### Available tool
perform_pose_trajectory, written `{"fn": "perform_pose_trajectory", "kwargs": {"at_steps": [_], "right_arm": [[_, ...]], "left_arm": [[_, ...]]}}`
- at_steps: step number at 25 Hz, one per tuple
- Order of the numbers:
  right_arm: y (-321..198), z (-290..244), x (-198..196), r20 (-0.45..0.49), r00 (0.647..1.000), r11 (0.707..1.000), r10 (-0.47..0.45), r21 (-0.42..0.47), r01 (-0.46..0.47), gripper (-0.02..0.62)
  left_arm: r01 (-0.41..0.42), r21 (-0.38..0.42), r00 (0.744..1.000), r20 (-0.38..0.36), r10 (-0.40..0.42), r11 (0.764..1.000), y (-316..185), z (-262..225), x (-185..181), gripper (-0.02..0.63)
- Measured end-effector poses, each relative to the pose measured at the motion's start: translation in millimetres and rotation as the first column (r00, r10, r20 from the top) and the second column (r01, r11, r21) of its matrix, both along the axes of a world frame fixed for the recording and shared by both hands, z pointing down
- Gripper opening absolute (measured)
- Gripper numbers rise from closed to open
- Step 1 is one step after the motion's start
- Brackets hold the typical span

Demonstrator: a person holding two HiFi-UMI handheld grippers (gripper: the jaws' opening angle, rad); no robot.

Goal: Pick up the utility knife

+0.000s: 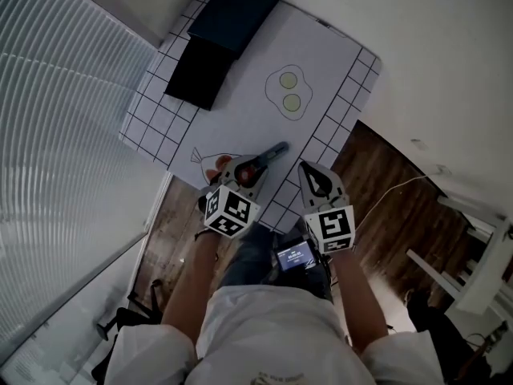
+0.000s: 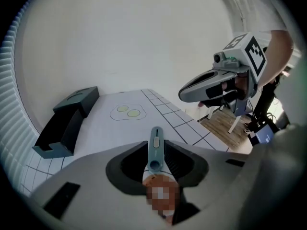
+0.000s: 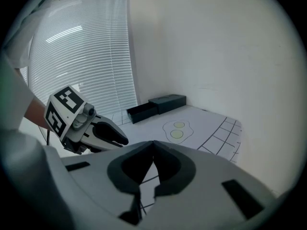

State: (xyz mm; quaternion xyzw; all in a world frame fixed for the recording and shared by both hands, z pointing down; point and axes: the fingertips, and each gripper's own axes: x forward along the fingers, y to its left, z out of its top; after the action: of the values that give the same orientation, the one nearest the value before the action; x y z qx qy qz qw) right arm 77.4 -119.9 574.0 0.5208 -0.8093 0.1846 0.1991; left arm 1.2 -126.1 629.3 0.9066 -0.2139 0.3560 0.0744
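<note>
The utility knife (image 1: 271,151) is laid flat on the white gridded surface (image 1: 321,54), close to its near edge. The left gripper (image 1: 250,167) is angled down over the knife's near end, with the jaws set apart on either side of the narrow handle and not visibly pressed on it. This is judged to be a line-up for closing across the handle's width. The right gripper (image 1: 309,171) is held just to the right, off the knife, its jaws brought together on nothing, so the grasp is apparently left to the other gripper.
</note>
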Motion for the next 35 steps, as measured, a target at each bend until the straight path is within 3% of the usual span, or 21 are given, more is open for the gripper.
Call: {"fn": "perform_pose_trajectory", "kwargs": {"at_steps": [23, 35], "right_arm": [[9, 25, -12, 0.01, 1.0, 0.998, -0.015, -0.057, 0.016, 0.006], [15, 21, -12, 0.0, 1.0, 0.998, 0.002, -0.067, -0.002, 0.006]], "left_arm": [[-0.052, -0.071, 0.998, 0.039, 0.055, 0.996, -3, 40, 7, 0.145], [-0.046, -0.14, 0.999, 0.011, 0.048, 0.989, -5, 42, 7, 0.144]]}}
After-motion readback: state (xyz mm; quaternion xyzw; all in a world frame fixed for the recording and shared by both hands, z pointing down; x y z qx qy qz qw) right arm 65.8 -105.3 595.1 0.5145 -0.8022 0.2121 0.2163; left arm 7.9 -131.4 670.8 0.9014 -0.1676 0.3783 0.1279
